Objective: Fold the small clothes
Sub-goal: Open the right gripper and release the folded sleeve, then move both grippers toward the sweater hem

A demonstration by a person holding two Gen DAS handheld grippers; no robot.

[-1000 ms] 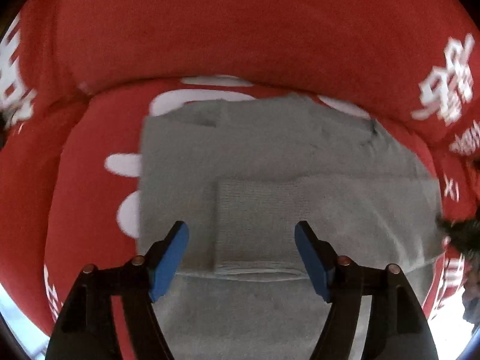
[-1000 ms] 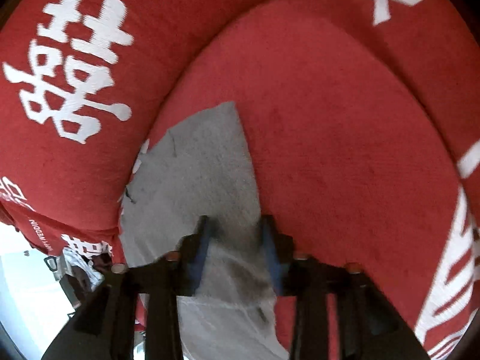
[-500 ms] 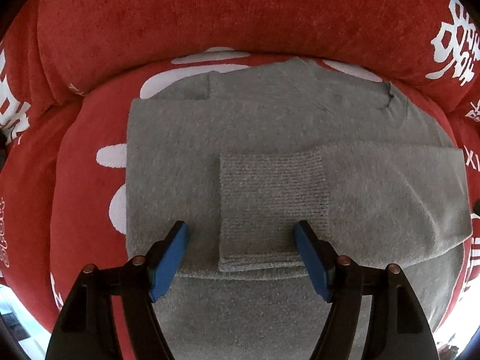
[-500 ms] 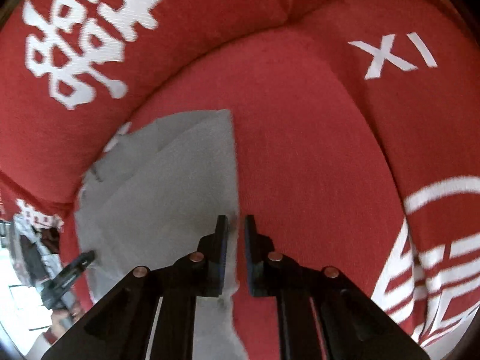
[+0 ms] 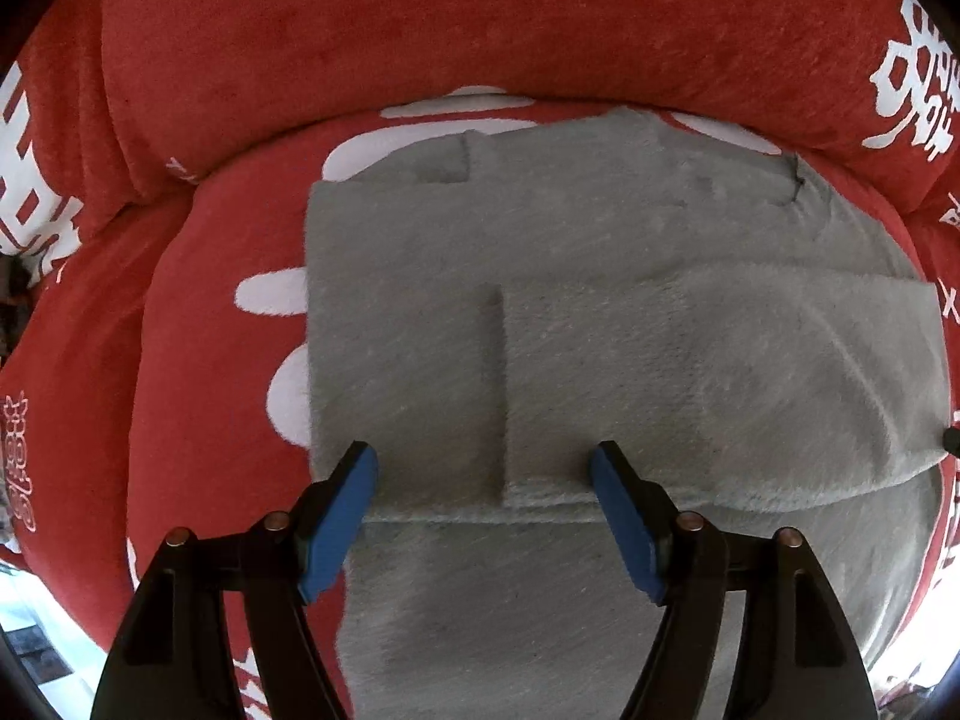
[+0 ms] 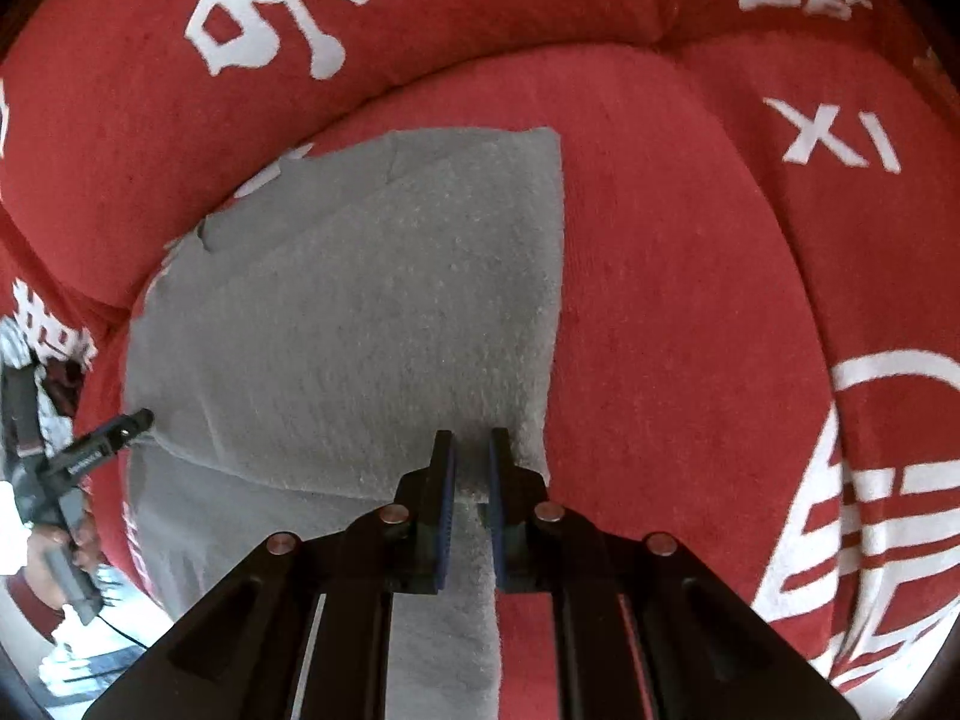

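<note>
A grey knit sweater (image 5: 600,300) lies flat on a red sofa seat, with one sleeve (image 5: 690,384) folded across its body, cuff toward the left. My left gripper (image 5: 483,474) is open and empty, its blue pads either side of the folded sleeve's cuff, just above the cloth. In the right wrist view the same sweater (image 6: 360,312) lies ahead. My right gripper (image 6: 471,462) has its jaws nearly together around the sweater's right lower edge; a narrow gap shows with grey cloth between the pads.
The red sofa cushion (image 6: 690,300) with white characters spreads to the right of the sweater. The padded red backrest (image 5: 480,30) rises behind it. The left gripper and the hand holding it show at the left edge of the right wrist view (image 6: 78,456).
The left gripper has pulled back and shifted left, so more of the sweater shows. The right gripper narrowed a second ago and has slid left onto the sweater's edge.
</note>
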